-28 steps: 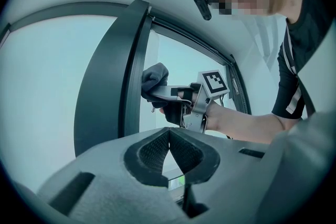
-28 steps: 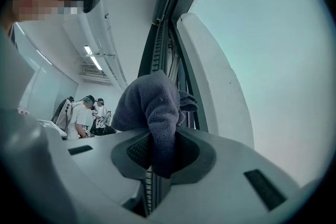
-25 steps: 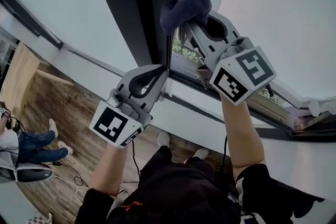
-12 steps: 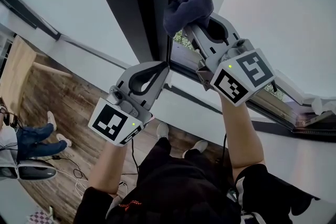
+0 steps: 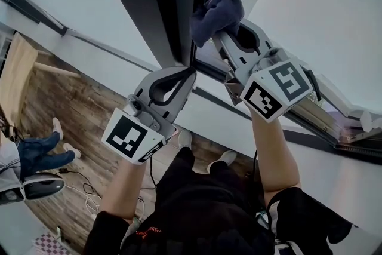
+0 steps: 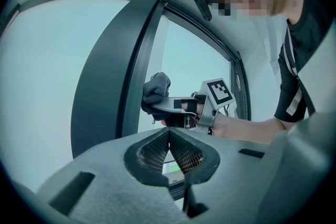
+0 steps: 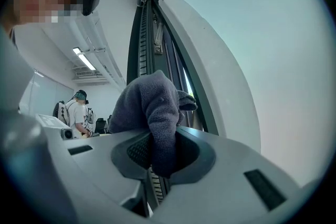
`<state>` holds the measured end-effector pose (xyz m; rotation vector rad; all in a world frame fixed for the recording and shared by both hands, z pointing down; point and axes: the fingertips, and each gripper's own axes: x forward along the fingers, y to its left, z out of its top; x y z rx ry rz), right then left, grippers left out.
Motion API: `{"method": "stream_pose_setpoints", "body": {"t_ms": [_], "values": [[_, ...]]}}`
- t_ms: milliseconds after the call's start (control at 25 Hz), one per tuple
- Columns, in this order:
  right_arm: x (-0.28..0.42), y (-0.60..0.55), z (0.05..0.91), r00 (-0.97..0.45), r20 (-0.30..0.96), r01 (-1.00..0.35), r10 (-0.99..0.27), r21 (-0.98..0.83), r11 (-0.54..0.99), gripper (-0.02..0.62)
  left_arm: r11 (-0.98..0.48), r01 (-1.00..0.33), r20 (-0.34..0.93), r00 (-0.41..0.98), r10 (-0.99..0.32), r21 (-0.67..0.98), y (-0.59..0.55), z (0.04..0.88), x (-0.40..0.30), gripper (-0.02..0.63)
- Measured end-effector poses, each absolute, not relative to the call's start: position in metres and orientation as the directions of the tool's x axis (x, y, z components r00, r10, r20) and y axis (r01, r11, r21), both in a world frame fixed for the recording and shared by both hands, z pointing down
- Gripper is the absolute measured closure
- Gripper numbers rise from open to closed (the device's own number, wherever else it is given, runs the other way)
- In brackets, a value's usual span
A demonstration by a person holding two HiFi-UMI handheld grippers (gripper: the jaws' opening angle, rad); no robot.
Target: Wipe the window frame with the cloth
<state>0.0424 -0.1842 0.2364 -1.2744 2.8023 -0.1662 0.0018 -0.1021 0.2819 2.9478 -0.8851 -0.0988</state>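
1. Looking down in the head view, we hold the right gripper up at the far side. Its jaws are clamped on the dark blue cloth, which is bunched up against the dark window frame, right at the narrow gap of the opening. Our left gripper sits lower and to the left, with its tips near the foot of the frame and nothing in them. Below at the left lies the wooden floor.
2. Turning to the left gripper view, we see its two jaws closed tip to tip with nothing between them. Beyond them, the right gripper carries the cloth beside the frame's upright.
3. Turning to the right gripper view, we find the cloth pinched tight between the jaws. Its top bulges up in front of the frame's dark rails.
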Motion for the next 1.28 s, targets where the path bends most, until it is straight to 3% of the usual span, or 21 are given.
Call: {"method": "stream_pose_setpoints", "body": {"t_ms": [1280], "values": [[0.044,-0.167,0.379,-0.633,0.165,-0.768,-0.756,-0.258,0.587,0.545,-0.799,-0.569,0.051,0.819,-0.571,0.194,-0.093,0.367,-0.006,0.588]]}}
